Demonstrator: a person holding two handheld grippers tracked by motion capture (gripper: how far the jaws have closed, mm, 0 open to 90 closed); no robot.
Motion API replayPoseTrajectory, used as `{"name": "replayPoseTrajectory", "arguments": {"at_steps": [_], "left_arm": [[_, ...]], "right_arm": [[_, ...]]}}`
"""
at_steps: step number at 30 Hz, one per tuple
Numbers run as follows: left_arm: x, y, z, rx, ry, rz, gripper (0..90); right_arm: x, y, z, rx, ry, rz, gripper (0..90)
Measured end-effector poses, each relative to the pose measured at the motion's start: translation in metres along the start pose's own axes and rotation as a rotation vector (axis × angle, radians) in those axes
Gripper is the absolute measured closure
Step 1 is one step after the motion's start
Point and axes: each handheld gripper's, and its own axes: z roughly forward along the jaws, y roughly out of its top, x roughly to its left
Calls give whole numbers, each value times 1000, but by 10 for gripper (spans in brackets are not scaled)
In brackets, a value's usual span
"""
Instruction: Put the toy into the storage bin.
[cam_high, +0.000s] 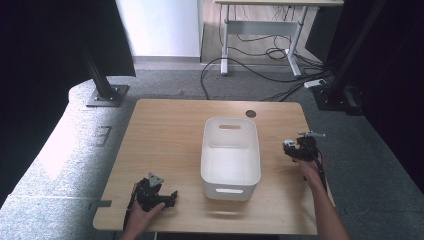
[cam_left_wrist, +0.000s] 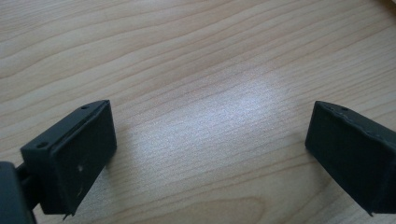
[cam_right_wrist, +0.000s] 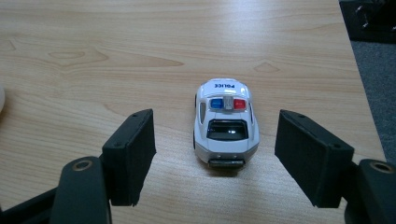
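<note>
Police car between wide jaws

Toy police car (cam_right_wrist: 226, 123) sits on the counter (cam_right_wrist: 116, 56) between the right gripper (cam_right_wrist: 215, 154)'s wide-spread jaws, touching neither, with bare wood on either flank. The counter's edge runs close beyond the one jaw. Its long axis runs along the jaws, rear bumper nearest. The left gripper (cam_left_wrist: 208, 154) stands wide apart over bare wood, near a white bin (cam_high: 230, 157).
</note>
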Motion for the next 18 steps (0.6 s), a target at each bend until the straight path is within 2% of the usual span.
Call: {"name": "replayPoseTrajectory", "arguments": {"at_steps": [18], "left_arm": [[0,0,0,0,0,0,19]], "right_arm": [[-6,-1,7,17,17,18,295]]}}
